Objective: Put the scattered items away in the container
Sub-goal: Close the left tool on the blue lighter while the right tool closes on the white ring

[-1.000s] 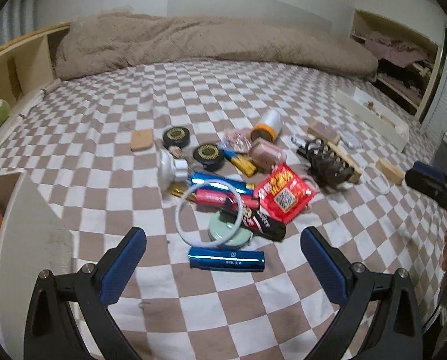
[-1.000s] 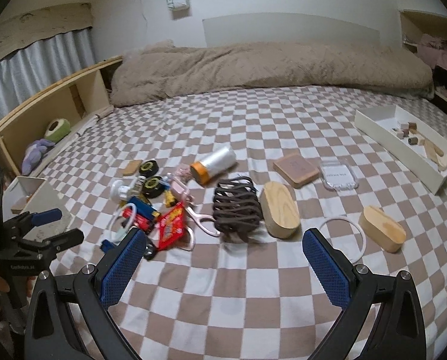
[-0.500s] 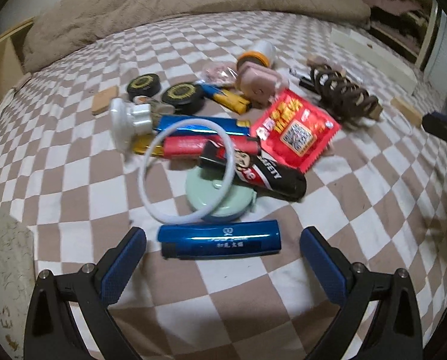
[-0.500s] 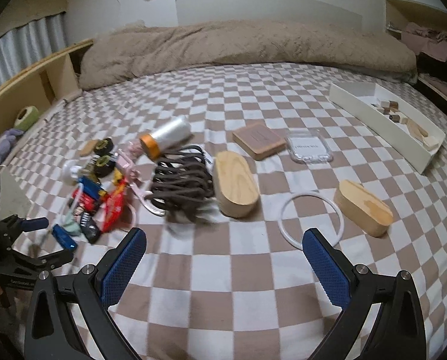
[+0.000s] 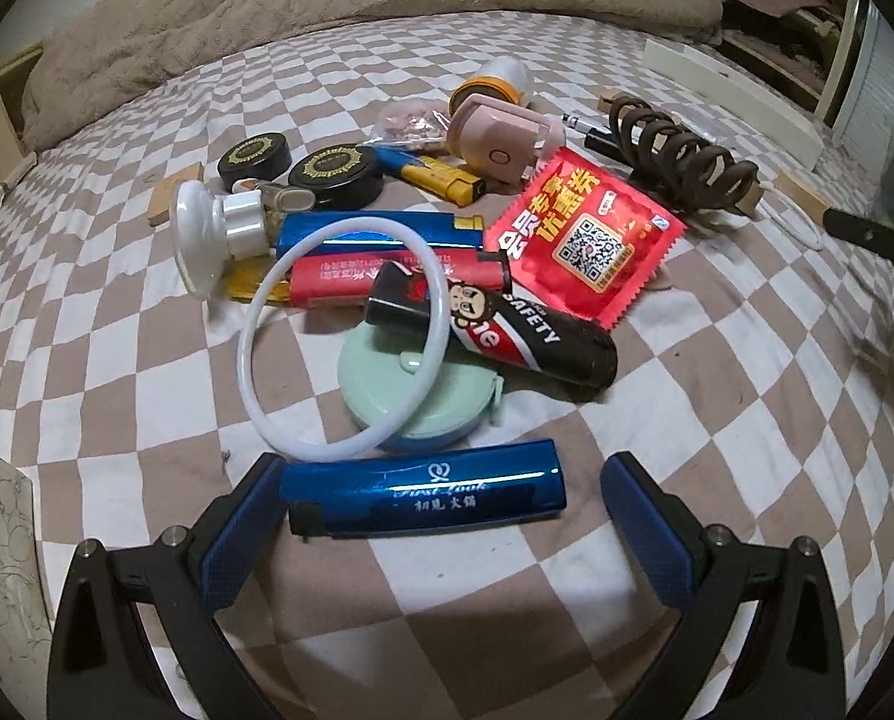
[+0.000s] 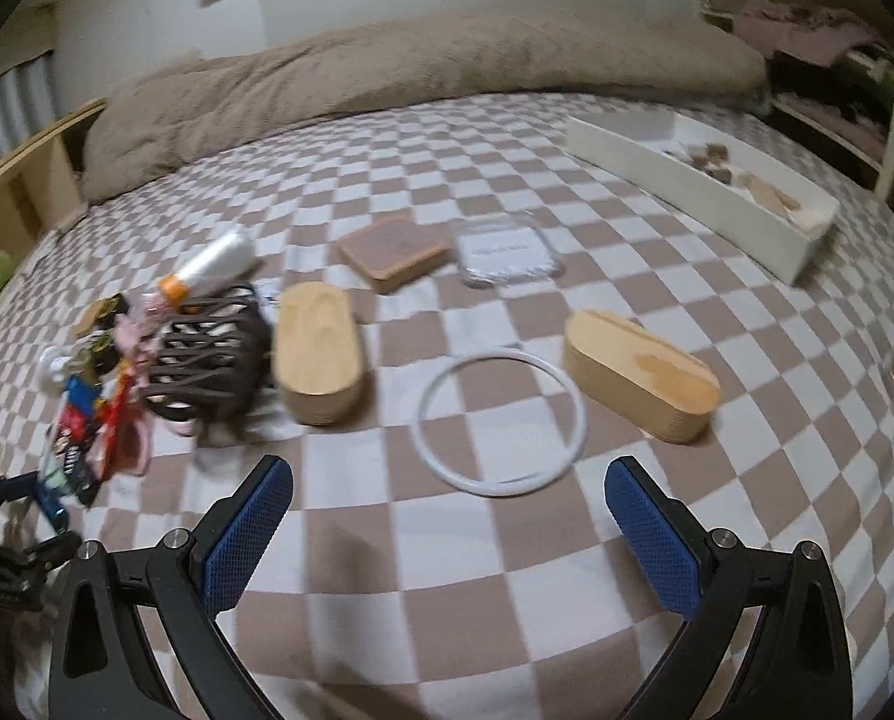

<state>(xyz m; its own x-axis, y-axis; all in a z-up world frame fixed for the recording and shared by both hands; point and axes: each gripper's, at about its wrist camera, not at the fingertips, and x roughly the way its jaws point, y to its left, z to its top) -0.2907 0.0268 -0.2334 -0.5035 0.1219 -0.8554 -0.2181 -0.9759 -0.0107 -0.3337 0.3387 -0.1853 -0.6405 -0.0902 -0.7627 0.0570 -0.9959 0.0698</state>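
The left hand-held gripper (image 5: pixel 441 498) is spread wide, holding nothing, low over the checked bed (image 5: pixel 717 420). A blue lighter (image 5: pixel 426 495) lies flat between its fingers, long axis running crosswise from finger to finger, black cap end toward the left finger (image 5: pixel 243 531) and about touching it; the other end stops short of the right finger. Just beyond it a white ring (image 5: pixel 345 336) leans on a green round case (image 5: pixel 423 396), with a black lighter (image 5: pixel 501 324), a red lighter (image 5: pixel 351 279) and a red sachet (image 5: pixel 585 237) heaped behind.

The right hand-held gripper (image 6: pixel 447 510) is likewise wide open and empty. A second white ring (image 6: pixel 501 420) lies flat just ahead of it, between two wooden oval boxes (image 6: pixel 318 351), both pointing away from the camera. The white container (image 6: pixel 699 192) sits far right on the bed, long axis slanting away to the left, with small pieces inside.
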